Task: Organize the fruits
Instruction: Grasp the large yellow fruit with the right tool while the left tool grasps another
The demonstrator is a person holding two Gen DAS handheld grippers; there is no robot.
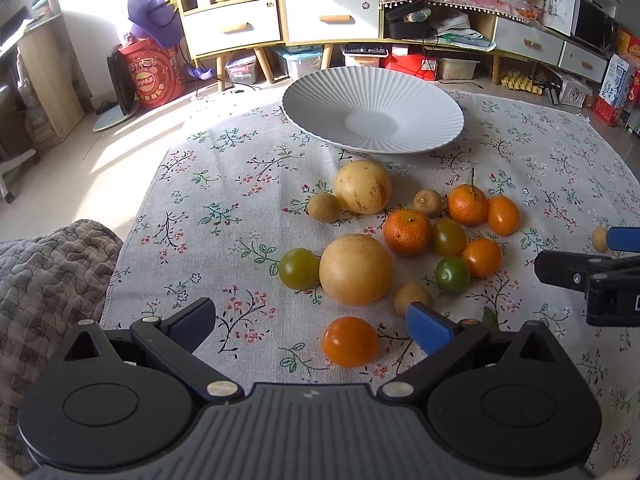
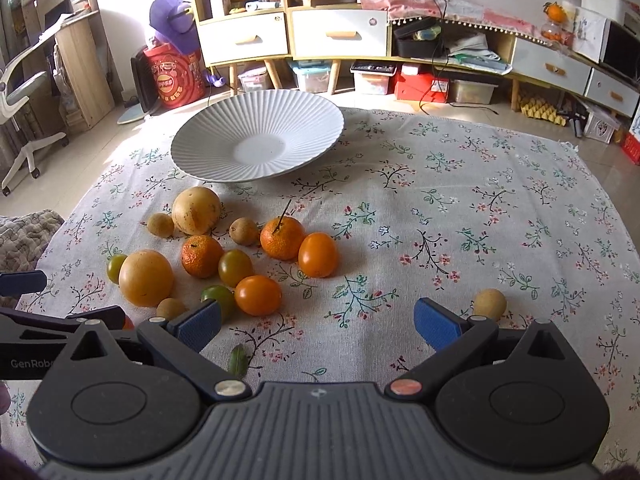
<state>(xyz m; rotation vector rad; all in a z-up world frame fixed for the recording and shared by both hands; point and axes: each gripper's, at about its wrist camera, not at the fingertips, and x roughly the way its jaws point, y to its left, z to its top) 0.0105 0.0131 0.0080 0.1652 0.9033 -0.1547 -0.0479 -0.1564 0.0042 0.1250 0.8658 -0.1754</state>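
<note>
White and ribbed, the plate (image 2: 256, 136) sits bare at the far side of the tabletop (image 2: 460, 208), on a flowered cloth, with all the fruit loose on the cloth in front of it. My left hand-held gripper (image 1: 312, 320) hangs low over the near edge of the pile, its fingers spread wide and holding nothing; an orange tomato (image 1: 350, 341) lies between them, touching neither. Just beyond it are a big yellow round fruit (image 1: 355, 269), a greenish tomato (image 1: 299, 268) at its left and a small brown fruit (image 1: 412, 298) half hidden behind my blue finger pad (image 1: 428, 326). Farther on come two tangerines (image 1: 407, 233), more orange and green tomatoes packed close together, and a second yellow fruit (image 1: 362, 187) nearest the plate — so the way to the plate runs straight over the whole cluster.

My right hand-held gripper (image 2: 316, 322) is also spread open and empty, over bare cloth to the right of the pile. One small brown fruit (image 2: 489, 304) lies apart from the rest, just outside its right finger. A green leaf (image 2: 237, 360) lies on the cloth by its left finger. A quilted blanket (image 1: 52, 276) lies at the left edge of the tabletop; shelves and drawers (image 2: 340, 34) line the wall behind.
</note>
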